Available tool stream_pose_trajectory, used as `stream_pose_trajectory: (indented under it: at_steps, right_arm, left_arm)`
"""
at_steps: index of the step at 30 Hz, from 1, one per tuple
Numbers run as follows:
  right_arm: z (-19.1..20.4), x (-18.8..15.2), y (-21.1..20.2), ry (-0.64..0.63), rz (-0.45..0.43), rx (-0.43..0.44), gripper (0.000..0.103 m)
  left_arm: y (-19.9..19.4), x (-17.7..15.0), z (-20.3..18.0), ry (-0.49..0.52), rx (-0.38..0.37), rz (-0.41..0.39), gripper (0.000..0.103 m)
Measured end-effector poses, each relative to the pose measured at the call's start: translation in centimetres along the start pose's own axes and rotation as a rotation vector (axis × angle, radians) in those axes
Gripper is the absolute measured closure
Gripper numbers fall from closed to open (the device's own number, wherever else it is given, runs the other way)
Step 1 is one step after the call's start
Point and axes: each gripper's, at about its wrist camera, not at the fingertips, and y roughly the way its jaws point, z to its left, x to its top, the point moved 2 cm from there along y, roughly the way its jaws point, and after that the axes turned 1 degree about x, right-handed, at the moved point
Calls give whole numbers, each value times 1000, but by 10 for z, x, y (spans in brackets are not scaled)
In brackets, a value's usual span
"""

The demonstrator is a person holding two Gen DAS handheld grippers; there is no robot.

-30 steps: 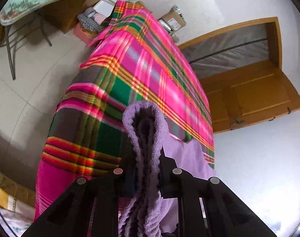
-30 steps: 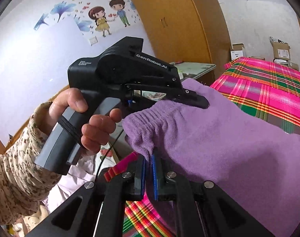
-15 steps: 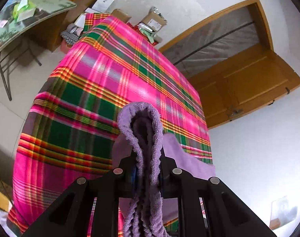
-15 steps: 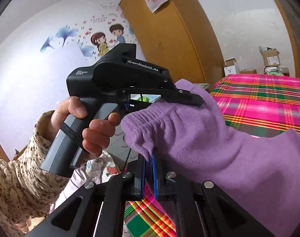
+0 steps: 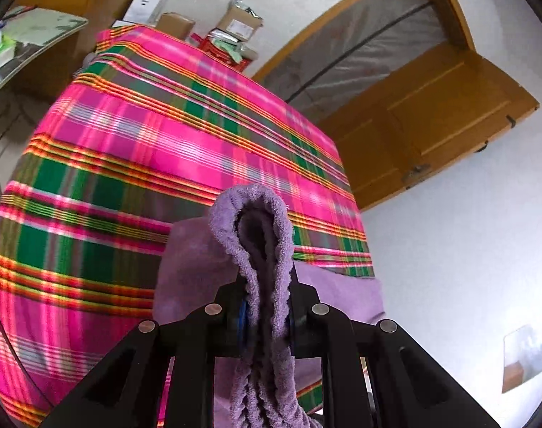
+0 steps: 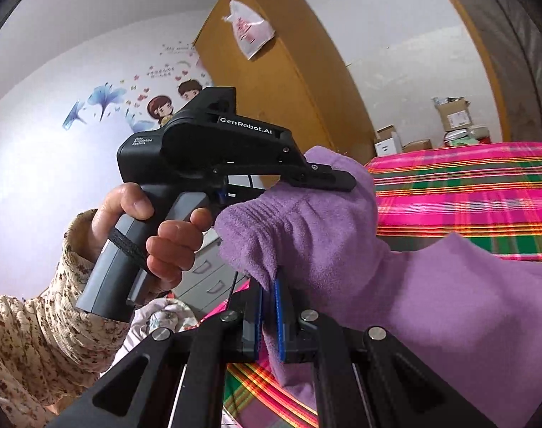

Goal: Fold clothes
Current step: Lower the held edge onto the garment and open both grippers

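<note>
**Purple fleece garment held up over the plaid bed by both grippers**

The left hand-held gripper point(image 5: 265, 317) is clamped on a gathered, ribbed edge of the purple garment point(image 5: 251, 235). In the left wrist view that edge stands up as a narrow loop between the jaws, its long axis running straight away from the camera, with the loop's rounded top pointing toward the far end of the bed point(image 5: 135, 149). More of the cloth hangs below the jaws in thick, twisted folds.

The right hand-held gripper point(image 6: 269, 315) is closed tight on another part of the same edge, the blue pads pressed into the cloth. From there the garment stretches rightward and down across the right wrist view as a broad, soft sheet, lifted clear of the bed.

The fabric is plush and nubby, like terry or fleece, with a row of elastic-style gathers near the grip. The bed's cover is a smooth woven plaid of pink, green and orange stripes.

A hand point(image 6: 153, 235) in a floral knitted sleeve point(image 6: 39, 328) grasps the left gripper's grey handle.
</note>
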Motion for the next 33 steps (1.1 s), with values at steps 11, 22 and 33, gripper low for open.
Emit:
stream_pose_trajectory:
  at_steps: [11,22,33]
  right_arm:
    - [-25,-10,-46,42,-52,-84,97]
    - [-58,-27,-76,115,-51,-147,97]
    - [-92,-52,-86,214,-20,-181,97]
  left_arm:
    - [53,-3,-49,74,-2,91,86]
    - [110,-12,-68,99,17,189,86]
    - [150,-25,-72,127,47,260,75]
